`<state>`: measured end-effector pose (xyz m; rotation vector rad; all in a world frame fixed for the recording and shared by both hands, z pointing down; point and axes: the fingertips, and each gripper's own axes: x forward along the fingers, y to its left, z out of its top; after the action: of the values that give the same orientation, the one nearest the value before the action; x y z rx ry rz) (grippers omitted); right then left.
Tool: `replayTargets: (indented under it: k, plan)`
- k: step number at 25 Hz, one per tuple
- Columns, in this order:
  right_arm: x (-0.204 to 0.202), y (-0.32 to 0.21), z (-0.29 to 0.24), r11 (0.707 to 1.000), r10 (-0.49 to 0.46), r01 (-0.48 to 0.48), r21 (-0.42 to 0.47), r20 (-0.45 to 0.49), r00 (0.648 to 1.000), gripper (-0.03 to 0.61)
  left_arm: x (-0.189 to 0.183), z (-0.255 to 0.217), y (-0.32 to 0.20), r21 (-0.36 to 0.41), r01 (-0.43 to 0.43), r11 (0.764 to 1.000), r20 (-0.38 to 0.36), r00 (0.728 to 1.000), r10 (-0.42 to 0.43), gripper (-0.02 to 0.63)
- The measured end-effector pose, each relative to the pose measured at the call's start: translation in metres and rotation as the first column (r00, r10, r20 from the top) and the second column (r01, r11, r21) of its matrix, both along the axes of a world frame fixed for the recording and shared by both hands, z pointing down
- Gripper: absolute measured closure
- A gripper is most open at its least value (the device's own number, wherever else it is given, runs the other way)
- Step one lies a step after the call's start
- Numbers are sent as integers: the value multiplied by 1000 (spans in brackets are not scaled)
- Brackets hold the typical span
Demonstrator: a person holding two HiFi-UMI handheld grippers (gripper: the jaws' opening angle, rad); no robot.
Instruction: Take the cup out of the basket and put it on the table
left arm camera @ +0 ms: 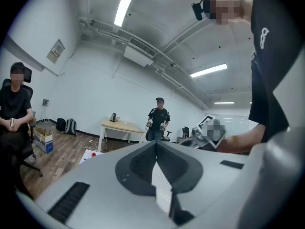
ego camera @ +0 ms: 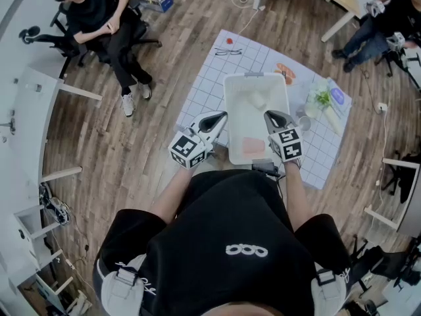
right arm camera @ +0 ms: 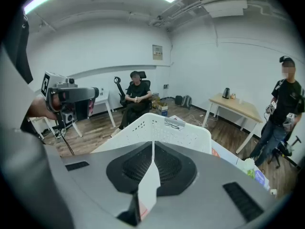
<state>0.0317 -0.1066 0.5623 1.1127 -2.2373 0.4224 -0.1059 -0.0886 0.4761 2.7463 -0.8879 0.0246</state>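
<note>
Black-shirted torso [ego camera: 217, 242] fills the near edge. Left gripper [ego camera: 222, 116]: jaws together, nothing between them, tip at the left rim of the white basket [ego camera: 256, 77]. Right gripper [ego camera: 270, 115]: jaws together too, empty, tip over the basket's near-right part. Basket sits on a gridded mat [ego camera: 210, 78] and holds a pale item [ego camera: 253, 99] mid-far and a pink flat item [ego camera: 252, 145] at the near end. Small grey cup [ego camera: 303, 122], as far as I can tell, stands on the mat just right of the basket, outside it.
</note>
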Motion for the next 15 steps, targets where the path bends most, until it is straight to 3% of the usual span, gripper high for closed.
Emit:
replayTargets:
  k: [4,7,10,15]
  plan:
    - [-12,-29,34,997,-65,61,-40,-119,991,551,-8,2,-3,-5,1,1000,3,1000,-1,606]
    - [-24,-51,69,985,-169,153,-85,-251,953,551,-21,5,-9,-10,8,1000,-2,1000,-8,606]
    - [-36,-65,105,943,-331,295,-151,-392,858,546,-35,9,-16,-19,14,1000,-12,1000,-14,606]
    - [-42,-82,161,838,-541,463,-288,-552,634,486,-53,14,-26,-37,16,999,-22,1000,-17,606]
